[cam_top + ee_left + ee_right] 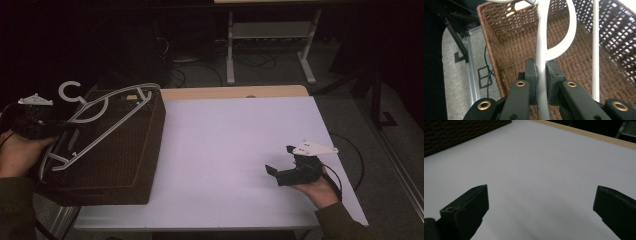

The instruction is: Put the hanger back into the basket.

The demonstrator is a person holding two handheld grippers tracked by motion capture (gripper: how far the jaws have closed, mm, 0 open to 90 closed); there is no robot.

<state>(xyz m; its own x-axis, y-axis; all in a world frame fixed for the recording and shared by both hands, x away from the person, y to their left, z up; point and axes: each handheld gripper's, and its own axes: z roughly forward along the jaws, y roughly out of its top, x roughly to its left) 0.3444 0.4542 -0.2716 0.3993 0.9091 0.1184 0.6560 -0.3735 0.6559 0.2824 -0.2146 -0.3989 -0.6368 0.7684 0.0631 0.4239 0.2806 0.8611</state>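
A white plastic clothes hanger lies tilted across the top of a dark brown wicker basket at the table's left side, its hook sticking up past the basket's far left corner. My left gripper is shut on the hanger; in the left gripper view its two black jaws pinch a white bar of the hanger over the basket's inside. My right gripper is open above the white tabletop at the right, with nothing between its jaws.
The basket's wall stands at the far left of the right gripper view. A wooden strip runs along the table's far edge. Beyond it, on the floor, stand a white table frame and cables.
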